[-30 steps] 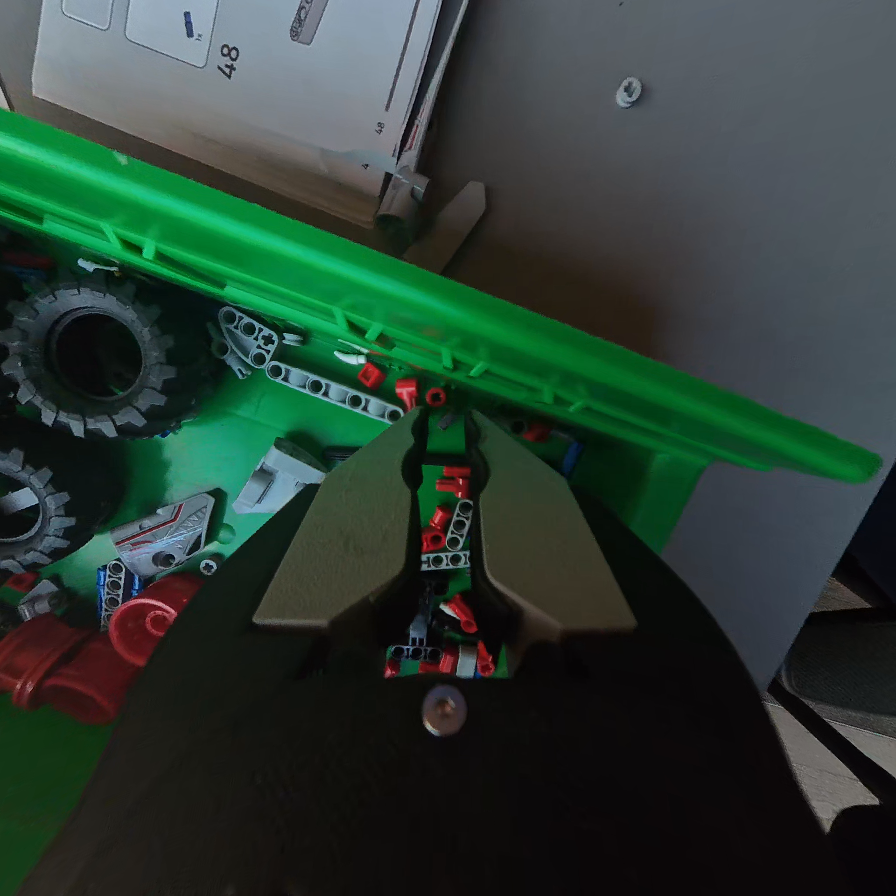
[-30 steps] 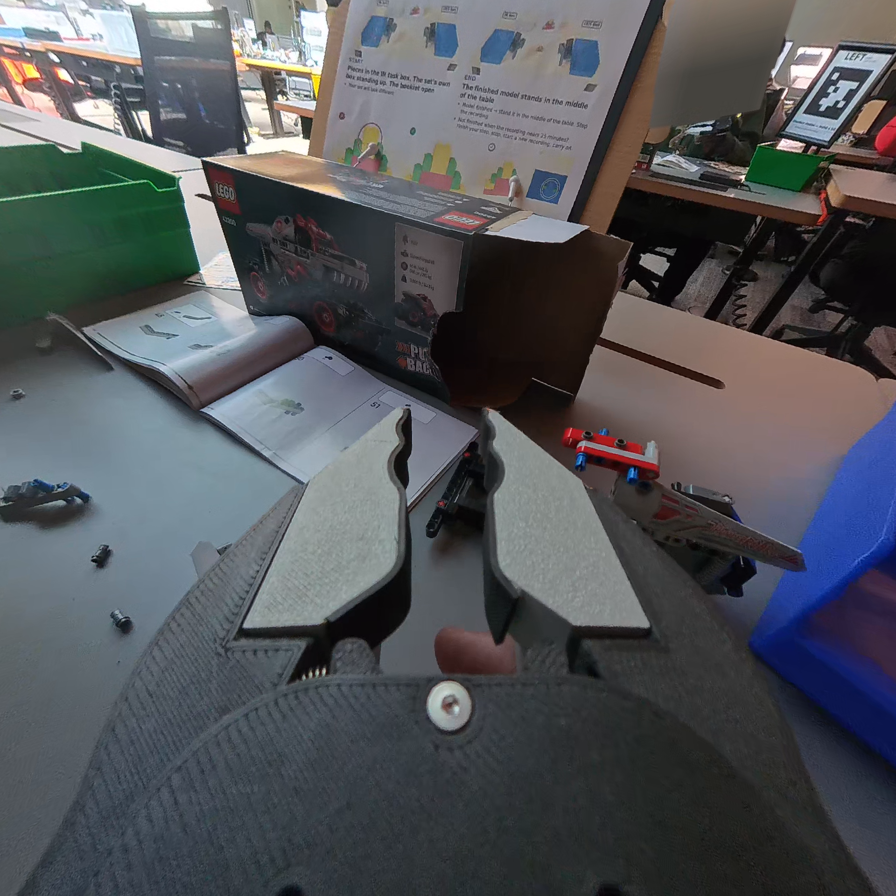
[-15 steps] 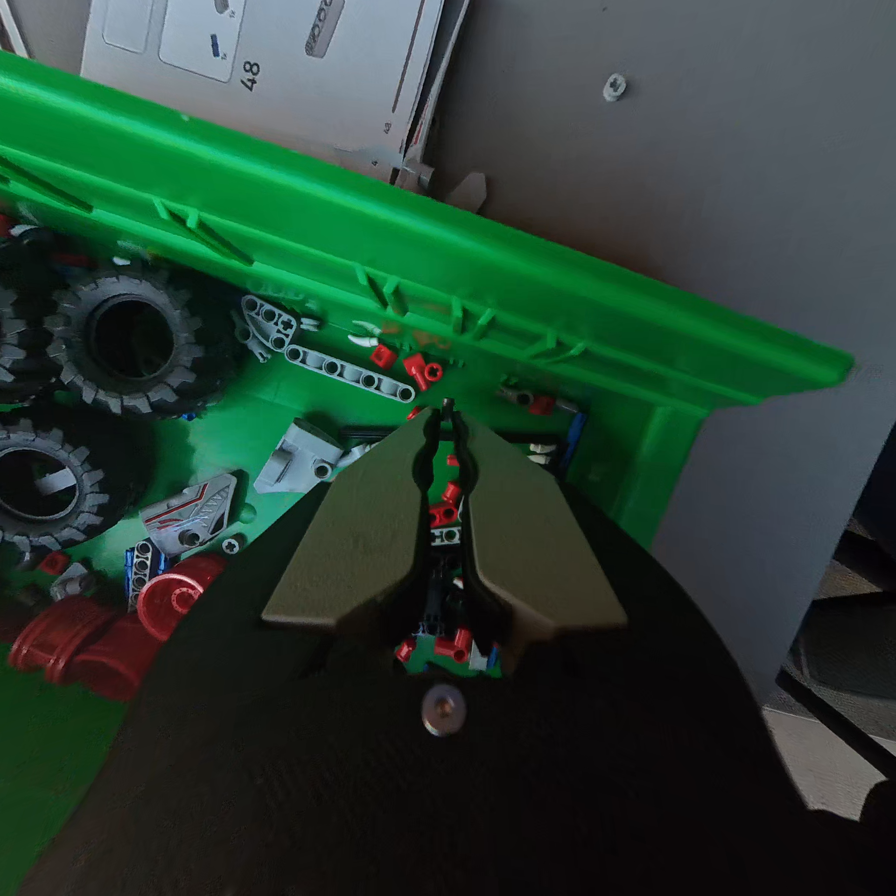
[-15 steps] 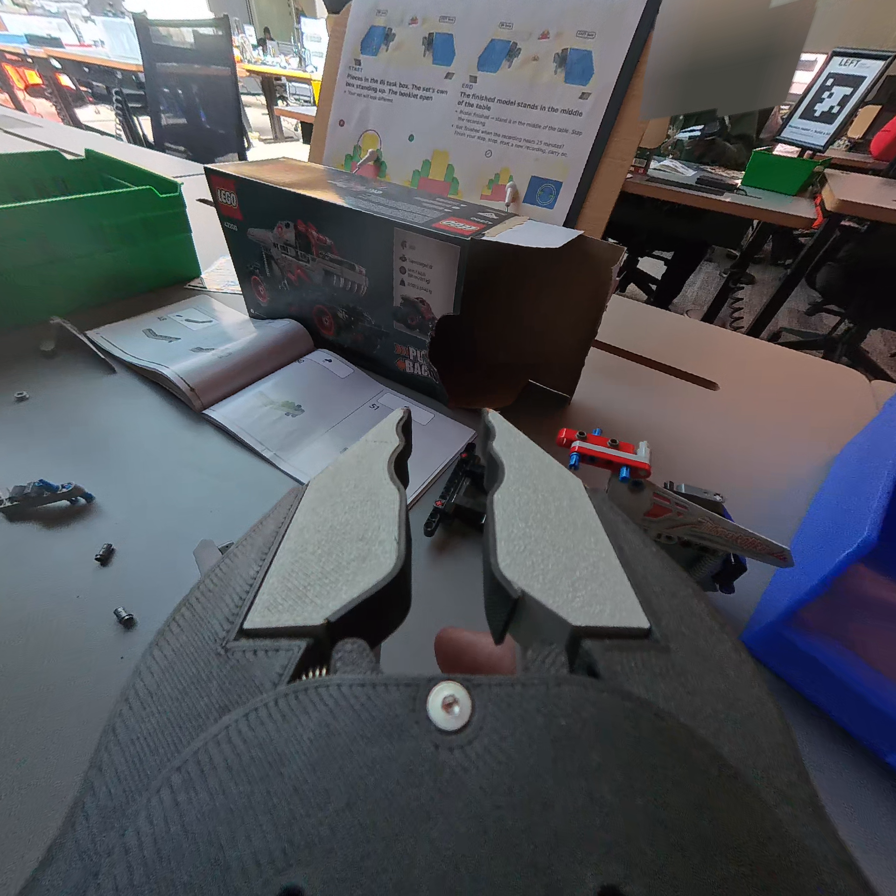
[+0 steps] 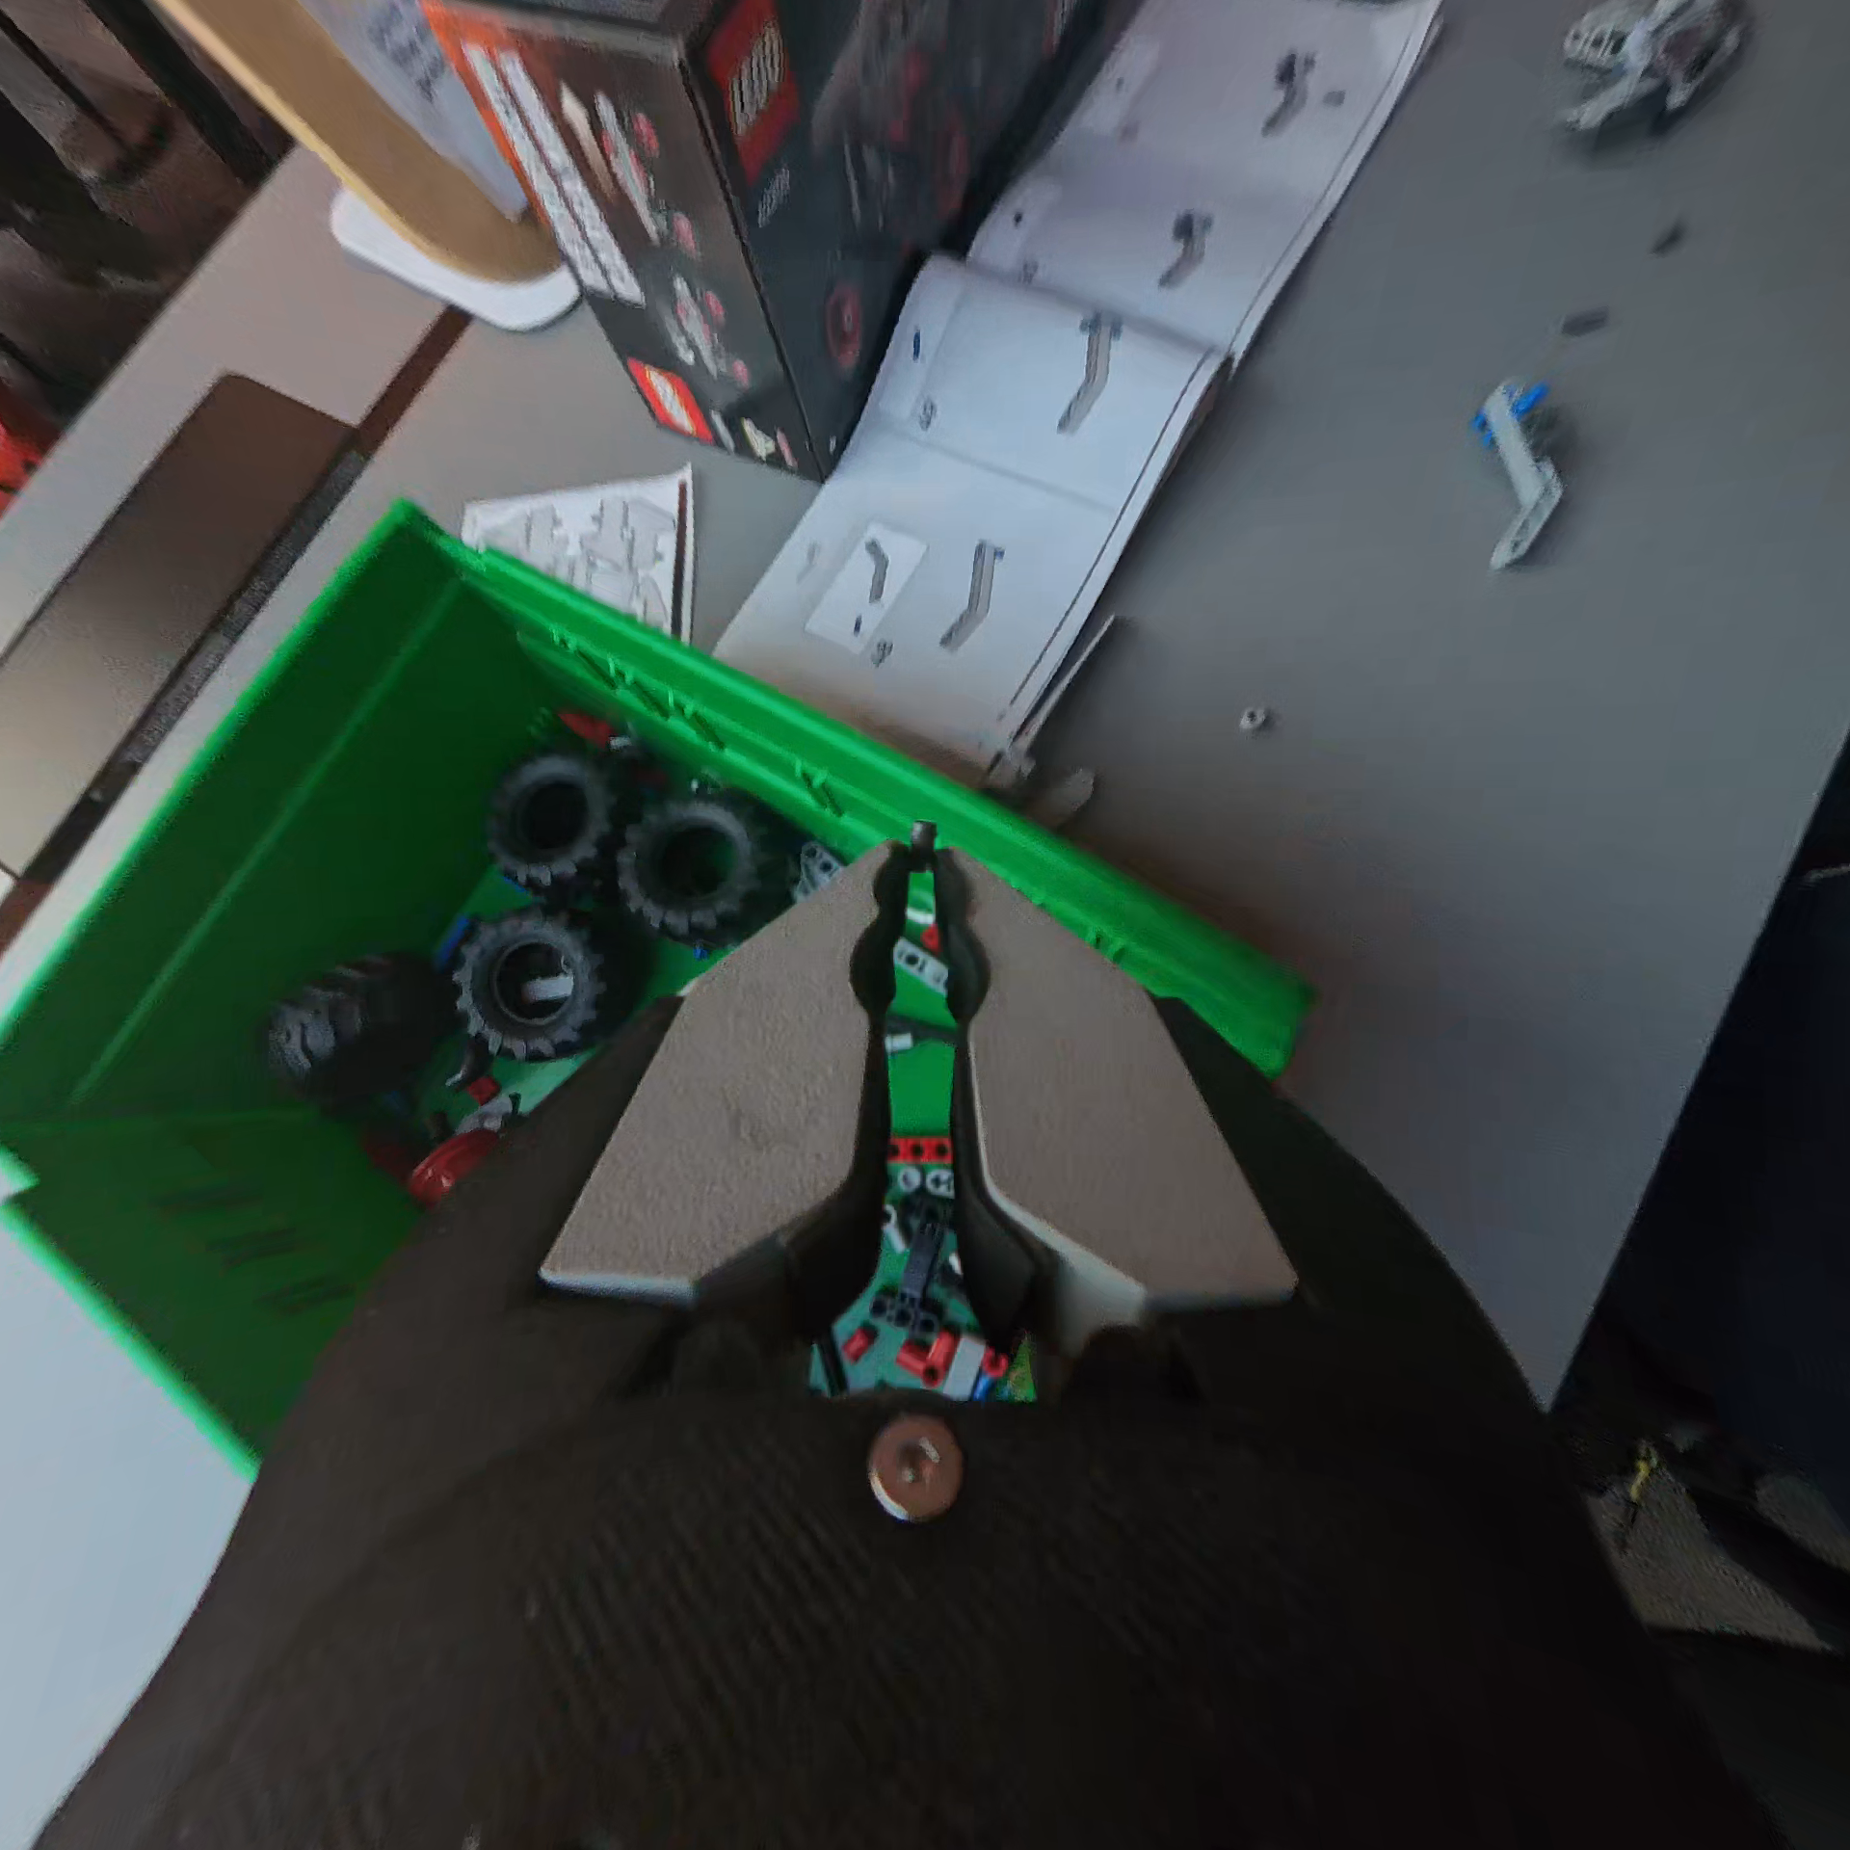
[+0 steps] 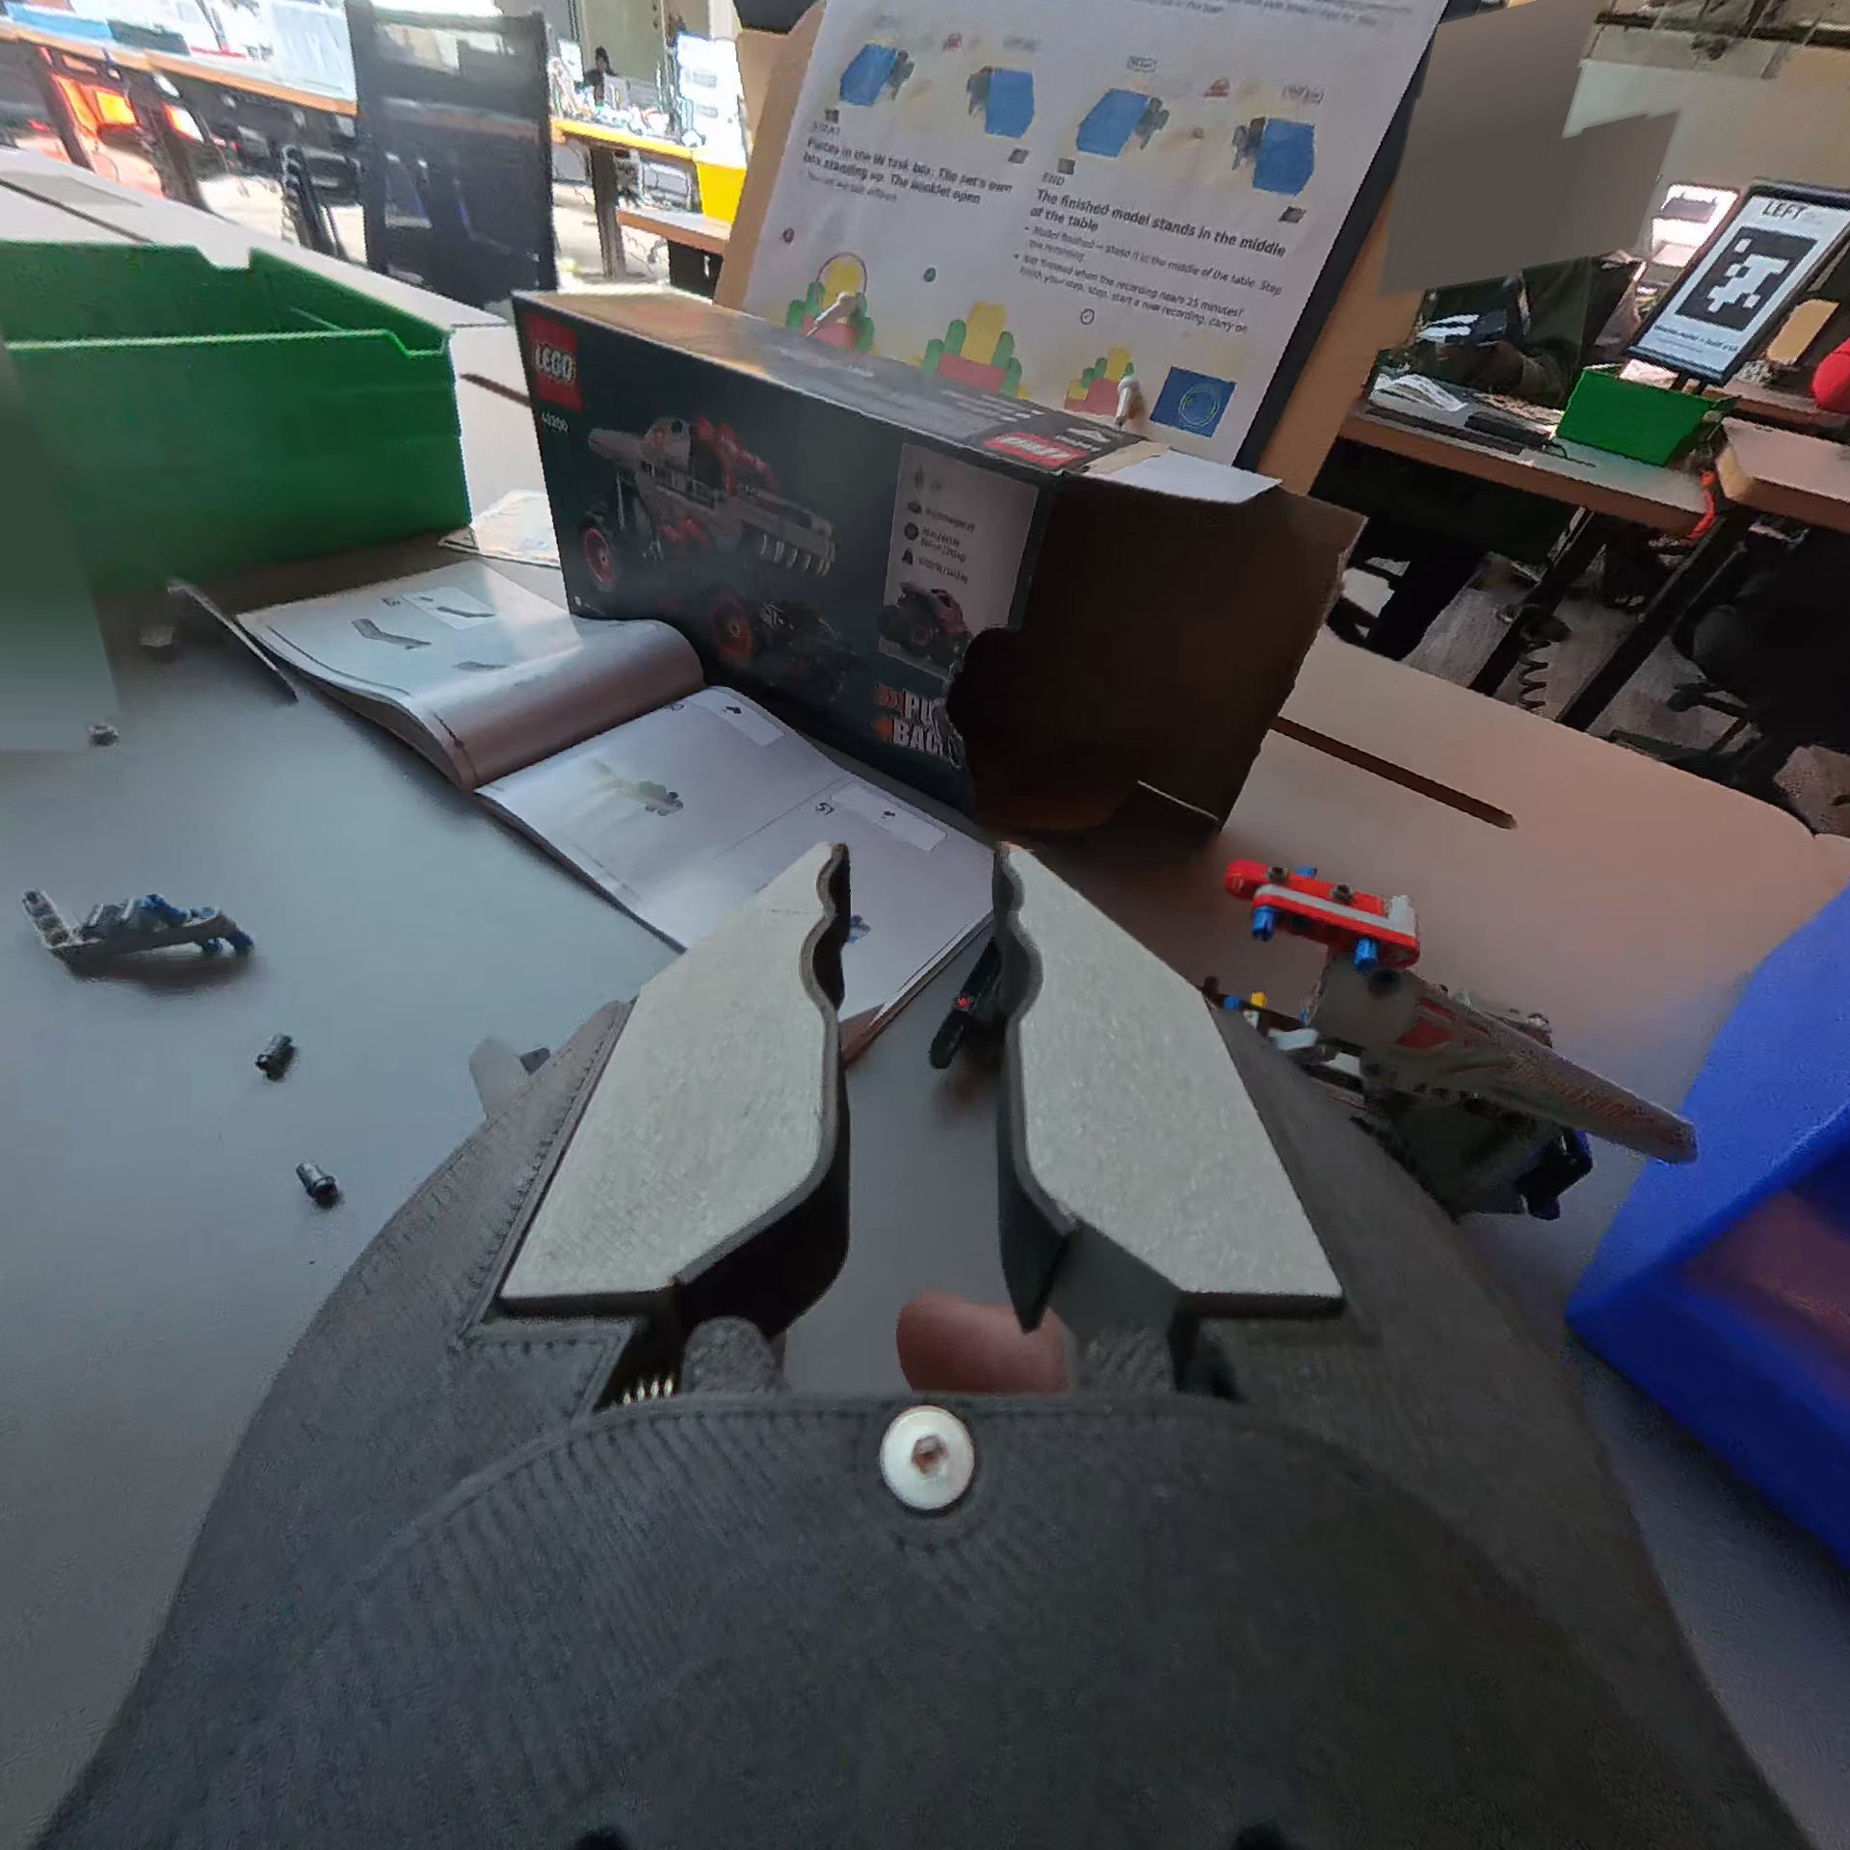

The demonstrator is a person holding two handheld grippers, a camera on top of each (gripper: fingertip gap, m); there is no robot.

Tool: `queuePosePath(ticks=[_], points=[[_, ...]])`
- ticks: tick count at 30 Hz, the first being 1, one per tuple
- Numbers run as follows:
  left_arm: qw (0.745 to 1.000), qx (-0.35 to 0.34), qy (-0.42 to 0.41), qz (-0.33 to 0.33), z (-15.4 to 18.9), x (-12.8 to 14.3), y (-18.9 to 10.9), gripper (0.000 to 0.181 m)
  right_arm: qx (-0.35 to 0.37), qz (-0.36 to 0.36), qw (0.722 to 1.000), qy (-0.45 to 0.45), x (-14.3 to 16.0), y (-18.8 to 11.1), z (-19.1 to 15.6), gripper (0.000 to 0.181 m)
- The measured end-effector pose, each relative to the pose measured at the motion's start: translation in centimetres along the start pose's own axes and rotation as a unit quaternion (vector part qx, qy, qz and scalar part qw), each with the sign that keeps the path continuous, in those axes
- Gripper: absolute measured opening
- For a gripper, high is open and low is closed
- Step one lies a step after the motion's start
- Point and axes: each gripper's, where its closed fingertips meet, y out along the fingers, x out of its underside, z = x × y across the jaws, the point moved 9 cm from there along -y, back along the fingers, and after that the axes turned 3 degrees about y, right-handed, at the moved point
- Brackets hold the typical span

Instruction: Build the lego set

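Note:
My left gripper (image 5: 921,851) is shut on a small dark pin (image 5: 922,833) that sticks out of its tips, held high above the green bin (image 5: 330,761). The bin holds several black tyres (image 5: 691,866) and small red and grey parts. My right gripper (image 6: 919,871) is open and empty, low over the grey table beside the open instruction booklet (image 6: 601,741). A black part (image 6: 966,1011) lies just past its right finger. A red and grey sub-assembly (image 6: 1331,916) and a grey panel piece (image 6: 1482,1071) lie to its right.
The set's box (image 6: 801,541) stands behind the booklet. A blue bin (image 6: 1752,1201) is at the right edge. A small grey and blue assembly (image 6: 140,926) and two black pins (image 6: 275,1053) lie on the table at the left. The green bin (image 6: 220,400) is at the far left. Some 45 cm of space lies between my two pairs of fingers.
My left gripper closed on the small dark pin down in the bin and rose high above it, so the view widened. The right gripper stayed open and barely moved.

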Motion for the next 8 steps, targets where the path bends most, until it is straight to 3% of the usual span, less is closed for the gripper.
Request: queuePosePath(ticks=[4, 8], points=[[0.996, 0.048, 0.052, 0.053, 5.0, -5.9, 1.2, 0.001, -0.006, 0.013, 1.0, -0.01, 1.3, -0.6, -1.1, 0.025], [0.983, 0.13, 0.127, 0.04, 11.9, -10.3, 7.8, 0.001, -0.017, 0.04, 0.999, -0.021, 1.8, -1.0, -1.9, 0.024]])
